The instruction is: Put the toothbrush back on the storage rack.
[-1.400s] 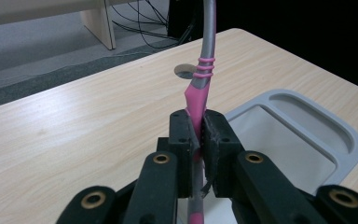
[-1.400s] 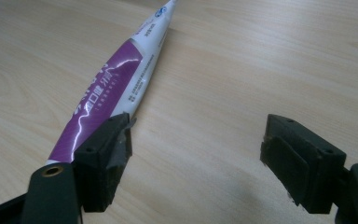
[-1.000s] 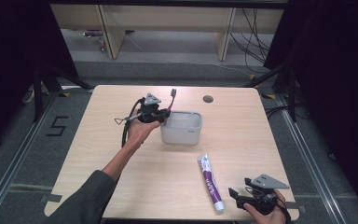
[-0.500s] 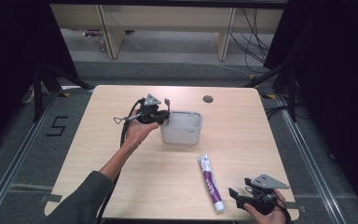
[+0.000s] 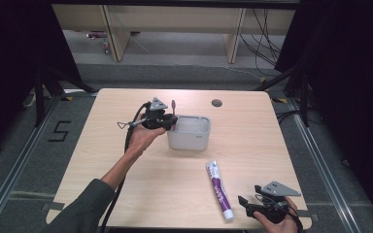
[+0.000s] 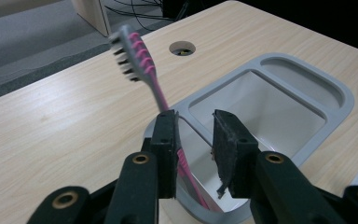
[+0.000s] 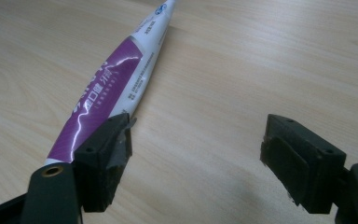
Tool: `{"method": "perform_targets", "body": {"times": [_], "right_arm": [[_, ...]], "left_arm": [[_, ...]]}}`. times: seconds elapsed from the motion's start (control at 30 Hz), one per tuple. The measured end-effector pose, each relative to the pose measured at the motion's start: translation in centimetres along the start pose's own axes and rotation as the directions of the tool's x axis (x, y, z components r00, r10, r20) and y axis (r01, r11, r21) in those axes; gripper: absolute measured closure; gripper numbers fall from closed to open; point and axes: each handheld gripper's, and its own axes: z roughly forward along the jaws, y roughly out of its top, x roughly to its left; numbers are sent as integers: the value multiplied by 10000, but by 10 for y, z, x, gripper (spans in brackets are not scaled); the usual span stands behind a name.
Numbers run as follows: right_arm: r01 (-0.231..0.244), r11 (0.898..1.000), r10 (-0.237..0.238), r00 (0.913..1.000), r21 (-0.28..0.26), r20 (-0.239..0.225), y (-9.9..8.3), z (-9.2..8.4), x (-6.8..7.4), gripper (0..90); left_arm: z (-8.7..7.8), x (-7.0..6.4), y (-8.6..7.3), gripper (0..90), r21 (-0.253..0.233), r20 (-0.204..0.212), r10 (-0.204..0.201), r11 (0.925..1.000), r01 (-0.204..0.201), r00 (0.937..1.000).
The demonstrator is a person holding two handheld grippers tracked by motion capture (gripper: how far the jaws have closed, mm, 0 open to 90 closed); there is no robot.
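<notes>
A pink and grey toothbrush stands tilted, its handle down inside the grey two-compartment container and its bristle head up. It leans on the inner face of one jaw of my left gripper, whose jaws stand apart at the container's near rim. In the high view the left gripper is at the left end of the container, with the toothbrush poking up. A purple and white toothpaste tube lies flat on the table. My right gripper is open beside the tube, holding nothing.
A round cable hole sits in the table behind the container. The right gripper hovers at the table's front right edge. Wooden shelving legs and cables stand on the floor beyond the far edge.
The left gripper lowered the toothbrush from above into the container's left end, and its jaws now stand apart. The right gripper and the tube have not moved.
</notes>
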Motion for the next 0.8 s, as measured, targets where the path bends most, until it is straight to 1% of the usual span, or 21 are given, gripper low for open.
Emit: {"method": "perform_targets", "body": {"times": [0.03, 0.07, 0.1, 0.2, 0.23, 0.27, 0.3, 0.33, 0.4, 0.43, 0.47, 0.5, 0.53, 0.57, 0.6, 0.63, 0.67, 0.7, 0.73, 0.77, 0.8], "right_arm": [[2, 10000, -2, 10000, -5, 2, 0, 0, 0, 248], [-1, 10000, 1, 10000, -7, 6, 0, 0, 0, 248], [-6, 10000, 6, 10000, -9, 7, 0, 0, 0, 247], [-10, 10000, 10, 10000, -8, 23, 0, 0, 0, 248], [-32, 10000, 32, 10000, -13, 23, 0, 0, 0, 247], [-44, 10000, 44, 10000, -24, 13, 0, 0, 0, 248], [-9, 10000, 9, 10000, -1, 22, 0, 0, 0, 248], [-59, 10000, 59, 10000, -16, -5, 0, 0, 0, 248], [29, 10000, -29, 10000, -45, 15, 0, 0, 0, 248], [53, 10000, -53, 10000, -40, 31, 0, 0, 0, 248], [86, 9999, -86, 10000, -55, 48, 0, 0, -1, 247], [74, 9999, -74, 10000, -75, 63, 0, 0, 0, 248], [64, 9999, -64, 10000, -77, 76, 0, 0, 0, 248], [71, 9999, -71, 10000, -79, 66, 0, 0, 0, 248], [47, 10000, -46, 10000, -63, 74, 0, 0, 0, 248], [29, 10000, -29, 10000, -34, 55, 0, 0, 0, 248], [64, 10000, -64, 9999, -51, 78, 0, 0, 0, 248], [64, 10000, -64, 9999, -51, 78, 0, 0, 0, 248], [13, 10000, -13, 10000, -53, 24, 0, 0, 0, 248], [-111, 9999, 111, 9999, 20, -5, 0, 0, 1, 248], [-33, 10000, 33, 10000, -60, 47, 1, 0, 0, 248]], "left_arm": [[-1, -1, 0, 663, -132, -10, -135, 9998, 135, 9999], [-2, -1, 1, 652, -135, 6, -115, 9998, 115, 9999], [-6, -1, 2, 641, -42, 55, 55, 10000, -55, 10000], [-14, -2, 4, 583, -33, 46, -28, 10000, 28, 10000], [-14, -2, 4, 560, -33, 46, -28, 10000, 28, 10000], [-19, -4, 5, 523, -120, 15, -357, 9993, 357, 9994], [-22, -4, 5, 496, -28, 5, -300, 9995, 300, 9996], [-24, -5, 5, 488, -49, 41, -273, 9996, 273, 9996], [-27, -6, 5, 463, -95, 77, -314, 9995, 314, 9995], [-30, -6, 5, 463, 133, 82, -187, 9997, 186, 9998], [-35, -8, 5, 412, 60, 292, -457, 9989, 456, 9985], [-39, -9, 5, 396, 127, 381, -464, 9989, 460, 9982], [-39, -9, 5, 386, 127, 381, -464, 9989, 460, 9982], [-41, -11, 4, 380, 53, 433, -532, 9986, 530, 9976], [-44, -13, 3, 372, 141, 486, -427, 9990, 421, 9979], [-46, -15, 2, 362, 194, 486, -402, 9990, 393, 9980], [-51, -17, 1, 352, 238, 634, -376, 9991, 362, 9973], [-51, -17, 1, 346, 238, 634, -376, 9991, 362, 9973], [-56, -20, -1, 335, 207, 811, -370, 9992, 355, 9960], [-58, -21, -2, 323, 197, 821, -356, 9992, 341, 9960], [-60, -23, -3, 312, 120, 944, -495, 9987, 486, 9943]]}}
